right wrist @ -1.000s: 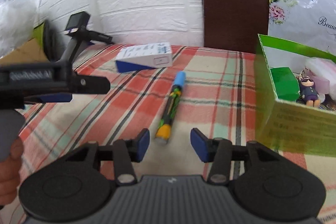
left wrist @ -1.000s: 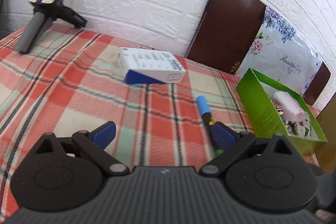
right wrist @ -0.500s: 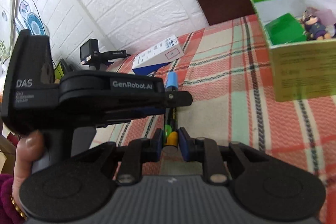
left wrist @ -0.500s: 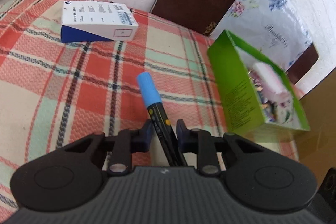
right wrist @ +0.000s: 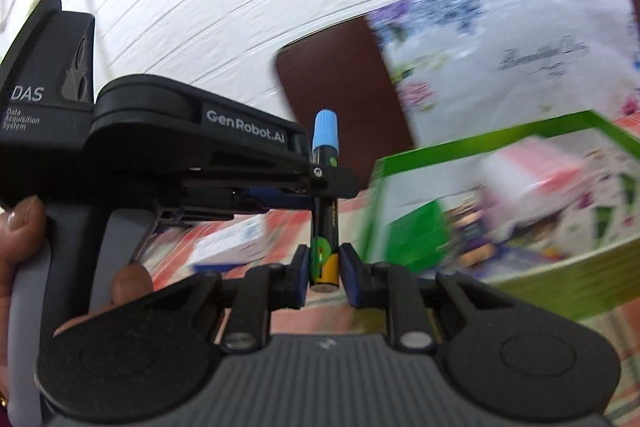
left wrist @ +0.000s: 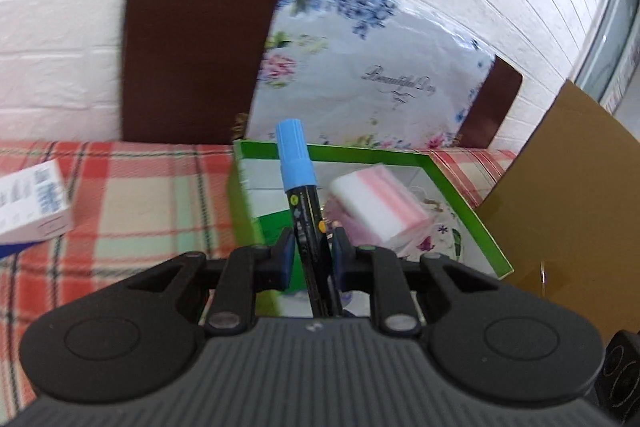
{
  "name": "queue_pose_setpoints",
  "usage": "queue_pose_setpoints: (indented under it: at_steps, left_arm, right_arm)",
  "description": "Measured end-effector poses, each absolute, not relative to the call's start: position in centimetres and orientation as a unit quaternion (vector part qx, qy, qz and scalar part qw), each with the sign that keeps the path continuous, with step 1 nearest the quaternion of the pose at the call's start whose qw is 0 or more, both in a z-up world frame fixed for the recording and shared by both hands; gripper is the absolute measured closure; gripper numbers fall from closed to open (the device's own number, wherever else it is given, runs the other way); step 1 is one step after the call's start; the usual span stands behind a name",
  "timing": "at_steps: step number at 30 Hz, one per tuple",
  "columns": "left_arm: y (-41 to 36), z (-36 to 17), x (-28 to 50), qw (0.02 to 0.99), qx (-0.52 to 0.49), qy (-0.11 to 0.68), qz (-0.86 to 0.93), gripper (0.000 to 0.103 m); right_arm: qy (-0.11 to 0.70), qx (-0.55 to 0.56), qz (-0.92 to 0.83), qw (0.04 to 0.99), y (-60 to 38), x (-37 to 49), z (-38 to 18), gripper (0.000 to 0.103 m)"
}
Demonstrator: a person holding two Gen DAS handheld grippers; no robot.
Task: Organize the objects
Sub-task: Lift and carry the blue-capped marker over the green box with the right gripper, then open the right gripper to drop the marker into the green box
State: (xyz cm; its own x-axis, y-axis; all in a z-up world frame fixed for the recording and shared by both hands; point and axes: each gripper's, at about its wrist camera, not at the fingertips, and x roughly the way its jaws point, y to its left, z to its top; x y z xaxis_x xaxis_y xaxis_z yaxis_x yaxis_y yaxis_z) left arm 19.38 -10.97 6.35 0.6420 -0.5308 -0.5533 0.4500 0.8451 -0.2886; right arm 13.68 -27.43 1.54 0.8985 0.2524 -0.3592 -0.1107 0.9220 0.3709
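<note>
Two handheld grippers grasp one marker with a blue cap, lifted off the table, which has a red plaid cloth. The left gripper pinches the black barrel near its middle; the right gripper pinches the orange end. The marker's cap points toward an open green box holding a pink and white sponge. A white and blue carton lies at left.

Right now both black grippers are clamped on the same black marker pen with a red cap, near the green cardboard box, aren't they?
Nearly: the cap is light blue, not red, as the left wrist view shows. Otherwise yes: the left gripper and the right gripper both clamp the black marker pen, near the green cardboard box.
</note>
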Motion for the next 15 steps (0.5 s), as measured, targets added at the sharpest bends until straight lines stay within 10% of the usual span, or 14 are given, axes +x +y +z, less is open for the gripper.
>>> queue_pose_setpoints:
  at_steps: [5, 15]
  left_arm:
    - [-15.3, 5.1, 21.6, 0.909, -0.003, 0.328, -0.255, 0.062]
    - [-13.9, 3.5, 19.8, 0.914, 0.011, 0.334, -0.229, 0.059]
  right_arm:
    - [0.206, 0.167, 0.026, 0.964, -30.3, 15.9, 0.6, 0.077]
    - [0.191, 0.146, -0.004, 0.971, -30.7, 14.9, -0.5, 0.059]
